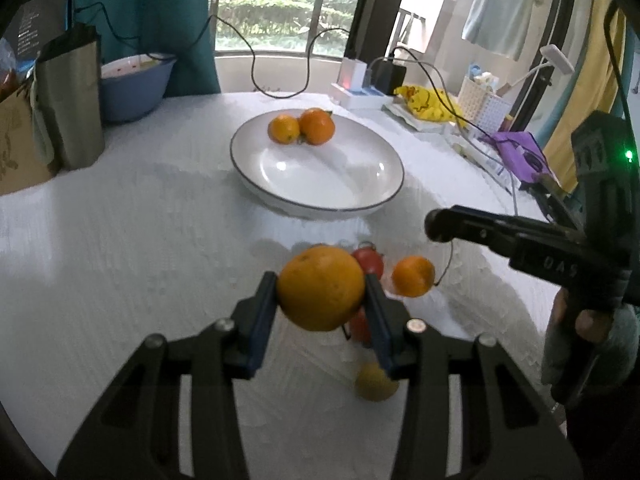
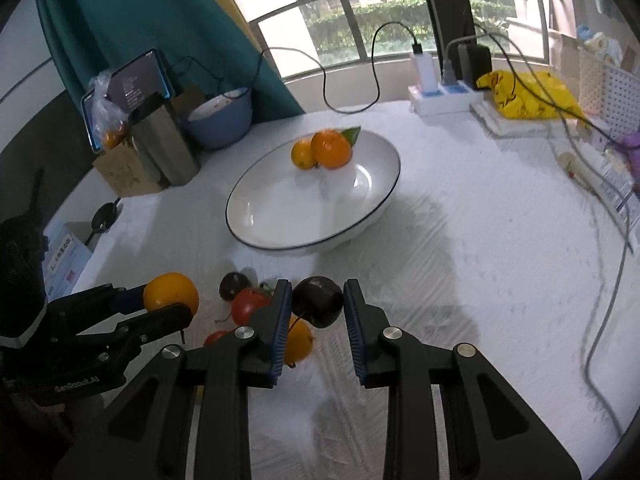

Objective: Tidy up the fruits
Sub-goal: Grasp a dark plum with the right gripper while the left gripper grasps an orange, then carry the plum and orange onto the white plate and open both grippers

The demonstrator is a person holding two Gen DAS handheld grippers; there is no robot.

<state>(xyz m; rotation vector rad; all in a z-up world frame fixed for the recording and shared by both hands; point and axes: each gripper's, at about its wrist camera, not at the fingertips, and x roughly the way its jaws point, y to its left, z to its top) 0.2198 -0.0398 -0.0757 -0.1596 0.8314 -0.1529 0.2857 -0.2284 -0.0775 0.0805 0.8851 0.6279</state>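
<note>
My left gripper [image 1: 321, 294] is shut on a large orange [image 1: 320, 288] and holds it above the white tablecloth; it also shows in the right wrist view [image 2: 171, 294]. My right gripper [image 2: 317, 304] is shut on a dark purple round fruit [image 2: 319, 301]. A white plate [image 1: 340, 184] with a dark rim lies beyond, holding two oranges [image 1: 304, 127]. Under the grippers lie red tomatoes [image 2: 250, 305], a small orange [image 1: 413, 276], another dark fruit [image 2: 234, 286] and a yellow fruit [image 1: 375, 382].
A steel container [image 1: 72, 100], a cardboard box [image 1: 16, 144] and a blue basin [image 1: 132, 84] stand at the far left. A power strip [image 2: 444, 98], cables, a yellow bag [image 2: 528, 96] and a white basket [image 2: 608, 84] line the right side.
</note>
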